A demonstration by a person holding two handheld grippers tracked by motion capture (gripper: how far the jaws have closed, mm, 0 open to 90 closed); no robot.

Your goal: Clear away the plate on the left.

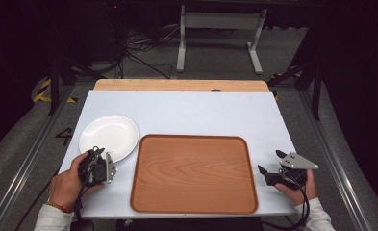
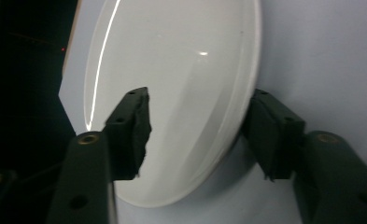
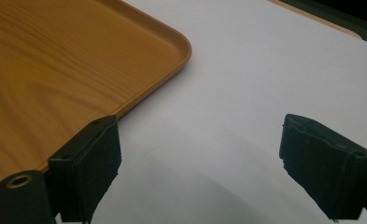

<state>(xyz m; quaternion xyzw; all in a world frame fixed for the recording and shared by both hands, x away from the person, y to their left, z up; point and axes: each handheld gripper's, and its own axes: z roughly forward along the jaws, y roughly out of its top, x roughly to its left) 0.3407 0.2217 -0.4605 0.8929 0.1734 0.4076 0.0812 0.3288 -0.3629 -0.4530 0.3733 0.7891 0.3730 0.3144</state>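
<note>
The plate sits near the table's left edge, just left of the tray and apart from it. The left gripper is at the plate's near rim. In the left gripper view its jaws straddle the rim, one pad over the plate's inside, the other outside it above the table surface. There's a gap on both sides, so they're not clamped yet; partway open, nothing gripped.

The right gripper rests by the near right corner, just right of the tray, jaws wide apart and empty, w/ bare table between them.

Handling, as a guess: the plate looks like glazed ceramic or similar, so it's stiff, smooth, prob. slippery and breakable if dropped. It's shallow and lies flat, so the rim is the only real place to grab. One pad needs to go under the lip, the other on top. Held from one edge, its weight will make it tip, so a firm, deep bite on the rim suits it better than a fingertip pinch.
</note>
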